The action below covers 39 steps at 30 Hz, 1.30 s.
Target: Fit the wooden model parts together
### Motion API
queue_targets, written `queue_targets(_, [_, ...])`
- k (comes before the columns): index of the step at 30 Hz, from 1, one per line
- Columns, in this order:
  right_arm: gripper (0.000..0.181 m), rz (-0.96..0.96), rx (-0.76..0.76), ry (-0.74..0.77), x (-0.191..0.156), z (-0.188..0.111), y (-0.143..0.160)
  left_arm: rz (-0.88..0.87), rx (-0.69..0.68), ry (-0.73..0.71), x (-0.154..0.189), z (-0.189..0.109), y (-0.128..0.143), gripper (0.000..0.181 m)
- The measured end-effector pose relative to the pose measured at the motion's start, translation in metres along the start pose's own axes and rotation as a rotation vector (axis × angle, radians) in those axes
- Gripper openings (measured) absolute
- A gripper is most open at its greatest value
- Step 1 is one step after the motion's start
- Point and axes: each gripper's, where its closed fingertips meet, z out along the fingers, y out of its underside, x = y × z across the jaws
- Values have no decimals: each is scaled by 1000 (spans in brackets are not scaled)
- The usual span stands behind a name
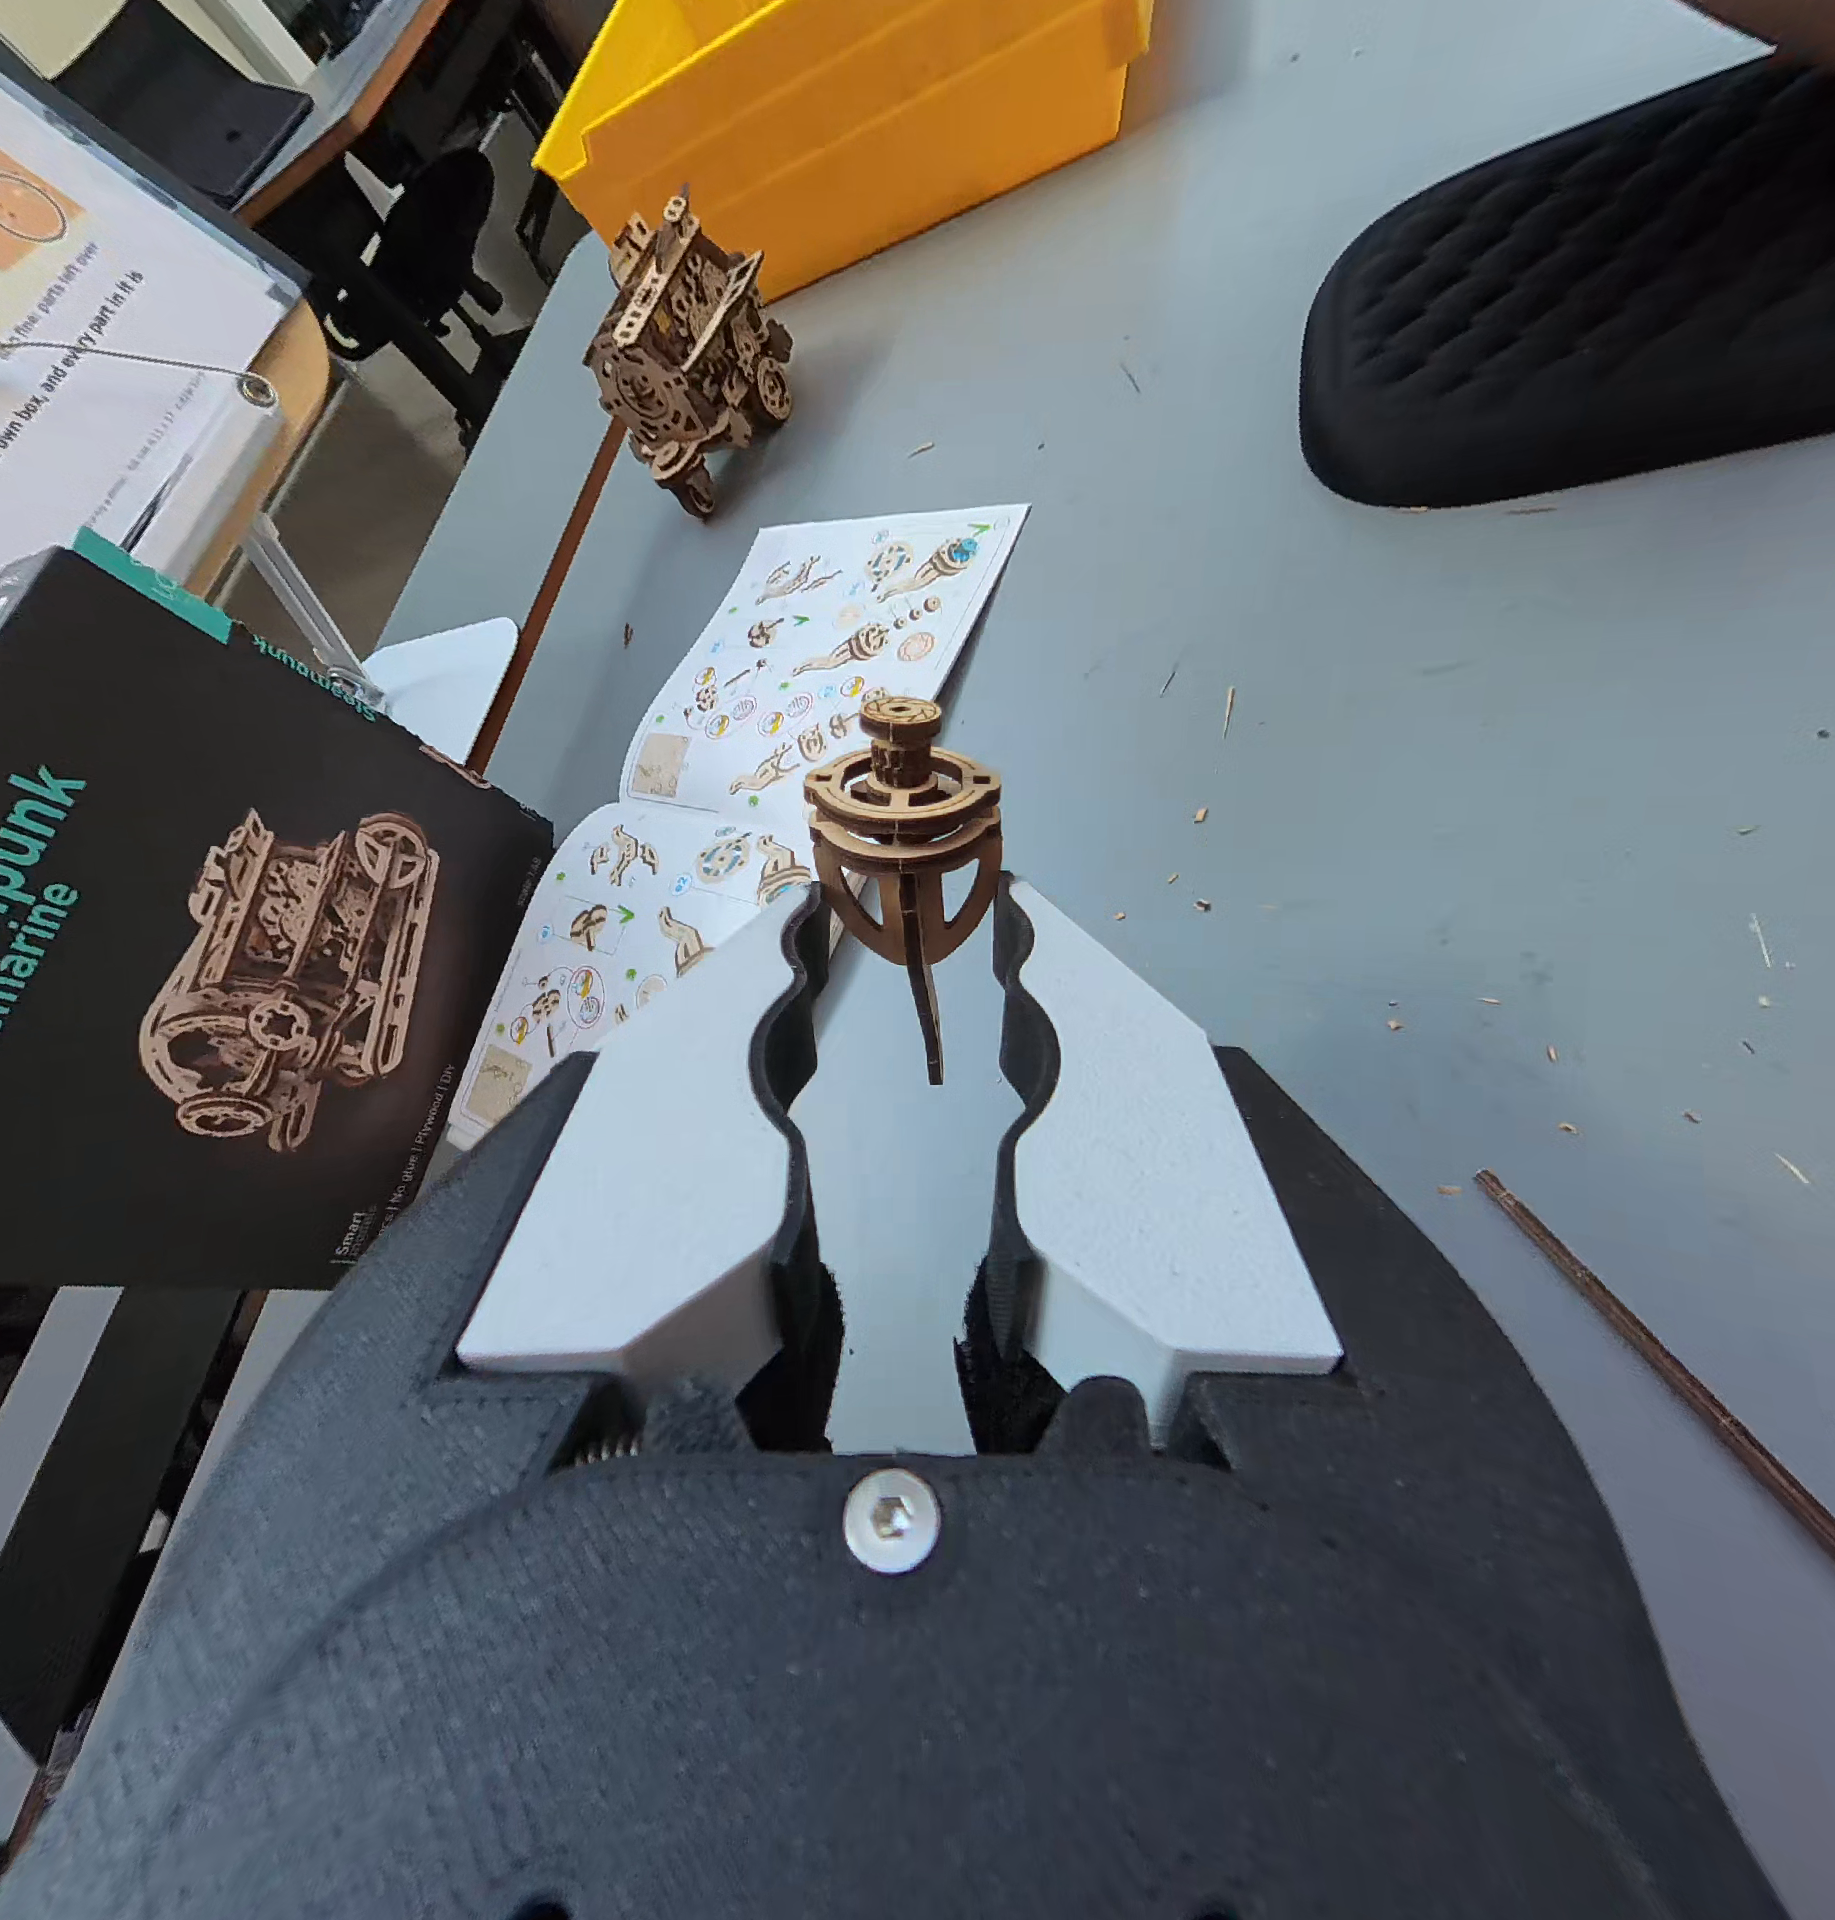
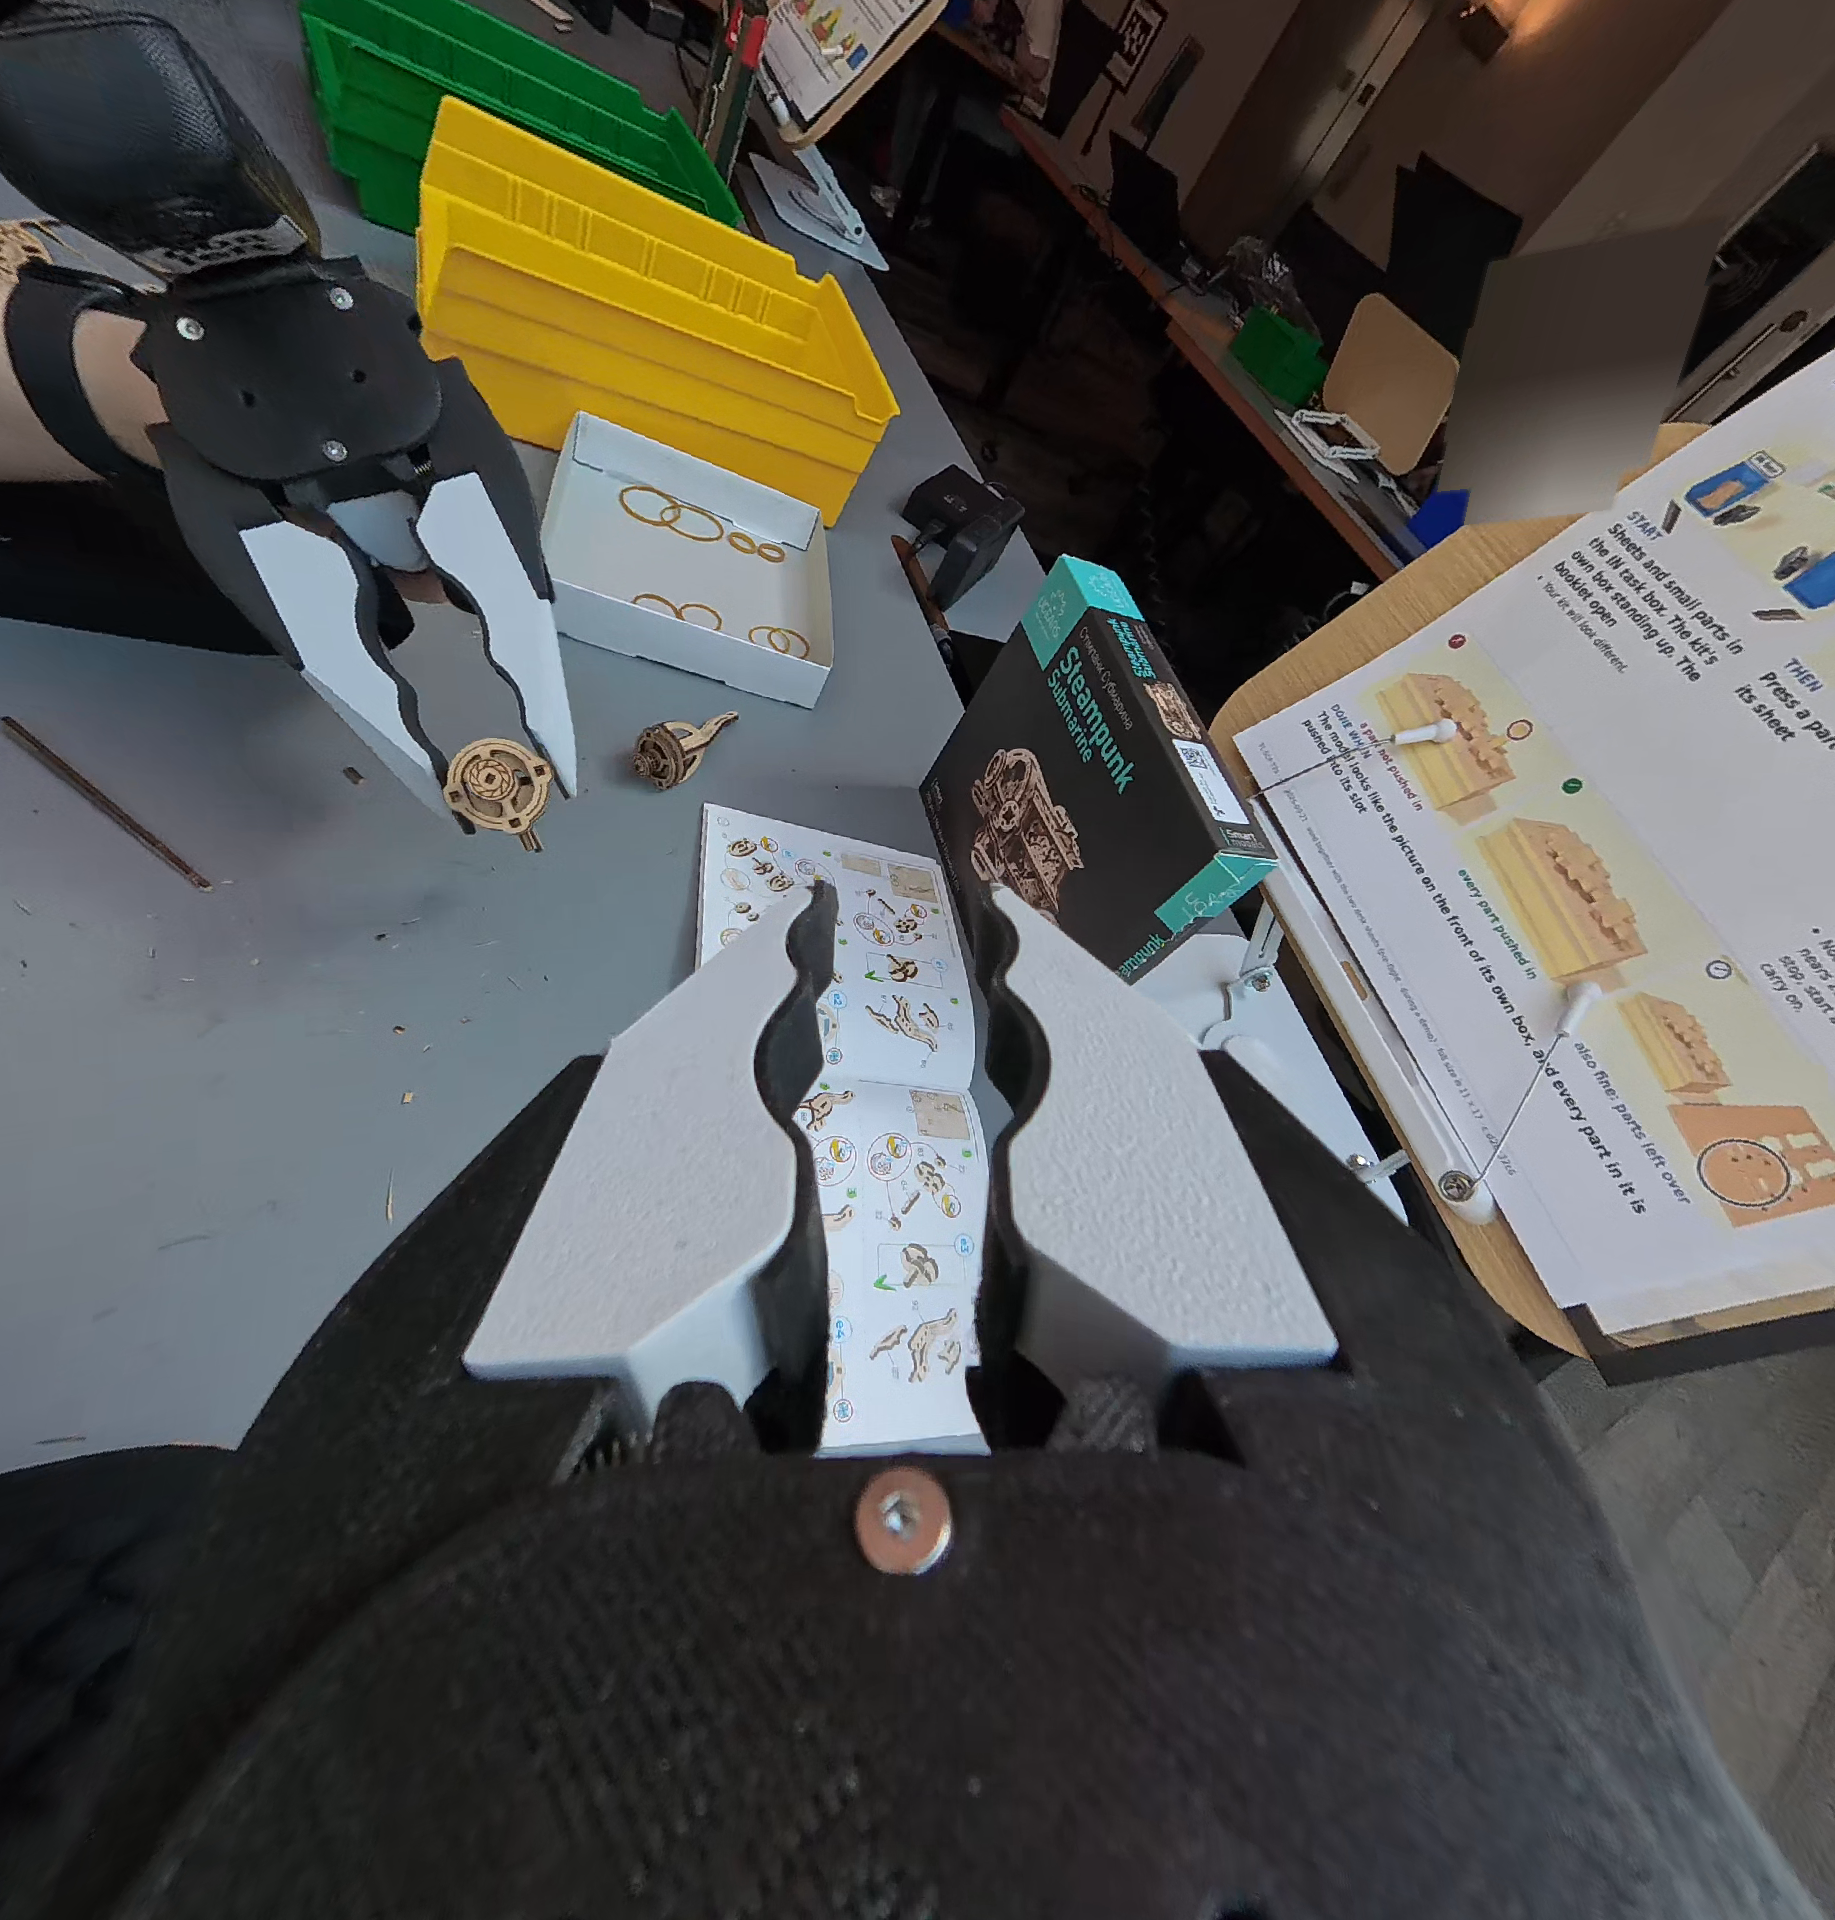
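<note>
My left claw (image 1: 905, 914): clamped on wooden part (image 1: 900, 831) at its tips; my right claw (image 2: 908, 935): parted, empty, above booklet (image 2: 892, 1143) on worktop (image 2: 217, 1039)

The left wrist view looks steeply down along its own left gripper (image 1: 905, 914), close above a grey table (image 1: 1412, 779), facing a yellow bin (image 1: 861, 135) at the far edge. The right wrist view sits higher and farther back, looking down past the right gripper (image 2: 908, 914) across the same table towards neighbouring desks. Both views share the open instruction booklet (image 1: 840, 634) (image 2: 892, 1039), the black kit box (image 1: 217, 935) (image 2: 1089, 769) and the yellow bin (image 2: 632, 312). The right view also takes in the left gripper (image 2: 508, 790) from outside, at upper left.
</note>
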Motion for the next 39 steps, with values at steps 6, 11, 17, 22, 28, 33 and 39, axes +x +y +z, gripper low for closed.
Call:
queue_targets(6, [26, -30, -134, -75, -30, 20, 7, 23, -164, 102, 15, -4, 27, 29])
queue_targets(11, [29, -81, -214, -198, -84, 36, 27, 33, -336, 211, 15, -14, 58, 29])
queue_targets(17, [29, 0, -205, -212, -129, 45, 58, 69, -465, 304, 20, -15, 74, 29])
queue_targets(22, [32, 55, -238, -73, -129, 61, 80, 84, -539, 351, 22, -11, 77, 29])
queue_targets(28, [36, 93, -275, -64, -138, 71, 99, 108, -600, 351, 19, -7, 81, 29])
queue_targets(33, [35, 117, -271, -93, -144, 74, 105, 117, -624, 359, 20, -4, 83, 29])
queue_targets(39, [35, 141, -278, -120, -148, 74, 114, 142, -670, 369, 18, -3, 87, 29])
